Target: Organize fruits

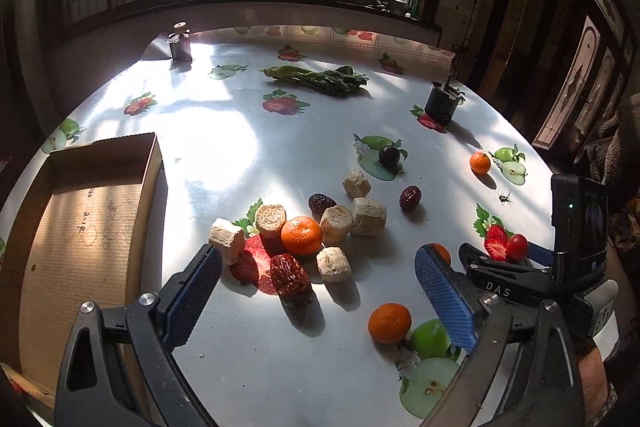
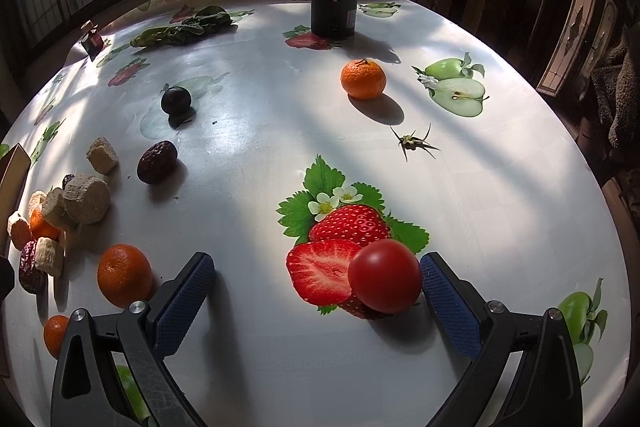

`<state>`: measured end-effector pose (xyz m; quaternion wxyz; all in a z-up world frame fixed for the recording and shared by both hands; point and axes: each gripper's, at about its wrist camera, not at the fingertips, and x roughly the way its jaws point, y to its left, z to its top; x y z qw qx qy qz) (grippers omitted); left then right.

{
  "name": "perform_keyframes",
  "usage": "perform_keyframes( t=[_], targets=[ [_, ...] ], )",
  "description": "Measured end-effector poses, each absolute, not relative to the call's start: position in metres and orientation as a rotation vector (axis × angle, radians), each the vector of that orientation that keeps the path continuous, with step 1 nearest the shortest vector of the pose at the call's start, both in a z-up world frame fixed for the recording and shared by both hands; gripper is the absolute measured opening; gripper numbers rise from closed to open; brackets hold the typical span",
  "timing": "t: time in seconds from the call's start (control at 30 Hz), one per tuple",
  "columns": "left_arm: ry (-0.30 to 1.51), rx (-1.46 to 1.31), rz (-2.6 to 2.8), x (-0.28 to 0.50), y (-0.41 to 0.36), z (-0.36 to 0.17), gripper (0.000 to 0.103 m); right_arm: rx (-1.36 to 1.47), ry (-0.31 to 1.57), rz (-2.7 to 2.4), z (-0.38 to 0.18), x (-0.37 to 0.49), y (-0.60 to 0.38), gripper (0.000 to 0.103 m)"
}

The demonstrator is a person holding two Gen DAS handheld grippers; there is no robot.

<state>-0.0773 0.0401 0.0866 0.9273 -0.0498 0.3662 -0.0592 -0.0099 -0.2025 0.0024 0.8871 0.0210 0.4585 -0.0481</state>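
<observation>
White oilcloth with printed strawberries and apples covers the table [image 2: 256, 131].

Left gripper [image 1: 320, 283]: jaws spread wide, holding nothing, poised over the central pile.

Right gripper [image 2: 316, 283]: jaws spread wide; red cherry tomato [image 2: 385, 275] sits between the pads, just beside the right pad [image 2: 448, 303], not pinched.

Counts, left wrist view:
- tangerines: 3 clearly seen, one in the pile [image 1: 301, 235], one near the left gripper at 5 o'clock [image 1: 389, 323], one far at 2 o'clock [image 1: 480, 163]. A fourth orange fruit is partly hidden behind the right pad.
- red dates: 3 — [image 1: 291, 279], [image 1: 322, 203], [image 1: 410, 197].
- beige cut cylinders [image 1: 334, 264]: 6, clustered around the pile.
- dark round fruit [image 1: 389, 155]: 1.
- cherry tomato: 1.

Cardboard box [image 1: 76, 227] lies at 9 o'clock, open. Leafy greens [image 1: 320, 79] at 12 o'clock. Black container [image 1: 440, 103] at 1 o'clock.
</observation>
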Motion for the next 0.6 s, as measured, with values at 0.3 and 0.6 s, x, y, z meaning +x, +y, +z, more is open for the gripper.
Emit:
perform_keyframes(
  t=[0.3, 0.6],
  targets=[
    [0.411, -0.091, -0.076, -0.176, 0.096, 0.194, 0.097, 0.134, 0.903, -0.084, 0.021, -0.033, -0.211, 0.101],
    [0.243, -0.186, -0.051, -0.253, 0.158, 0.263, 0.097, 0.402, 0.725, 0.15, 0.127, -0.119, -0.201, 0.101]
  ],
)
